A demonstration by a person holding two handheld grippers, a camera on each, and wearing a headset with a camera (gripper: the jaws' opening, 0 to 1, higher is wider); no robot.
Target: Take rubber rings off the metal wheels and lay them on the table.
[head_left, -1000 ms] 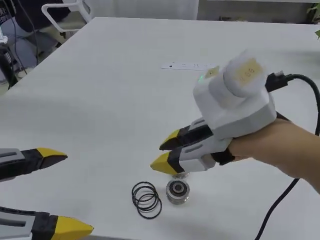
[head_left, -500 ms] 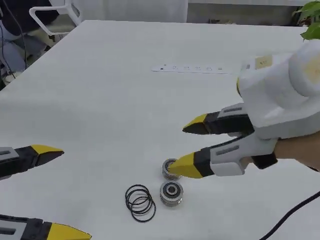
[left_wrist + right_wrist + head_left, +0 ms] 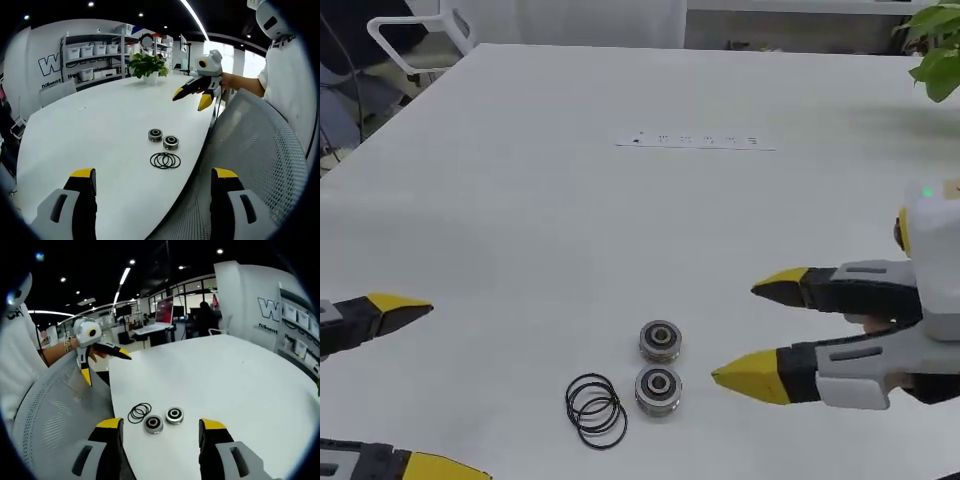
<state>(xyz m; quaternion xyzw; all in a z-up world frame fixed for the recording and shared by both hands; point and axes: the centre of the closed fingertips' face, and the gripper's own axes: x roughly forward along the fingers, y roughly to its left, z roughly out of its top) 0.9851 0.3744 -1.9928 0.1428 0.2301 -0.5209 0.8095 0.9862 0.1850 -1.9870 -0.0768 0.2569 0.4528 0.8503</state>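
Both grippers hung released and empty over the desk (image 3: 570,200). The right gripper (image 3: 740,332) had its jaws spread wide, well apart from the work, and the left gripper (image 3: 455,390) gaped likewise by the near edge. Two metal wheels (image 3: 660,340) lay flat, just beside each other, close to the near edge. The loose rubber rings (image 3: 596,409) lay overlapping on the desk just beside the nearer wheel (image 3: 658,389).

If any ring was yet to come off, the step would probably go best with one gripper pinching a wheel across its faces to stop it rolling. A single tip of the other could then hook the ring out of the groove and carry it to the pile.

The wheels' grooves faced sideways, so whether a ring sat on either could not be told. The number of rings in the pile was unclear too.
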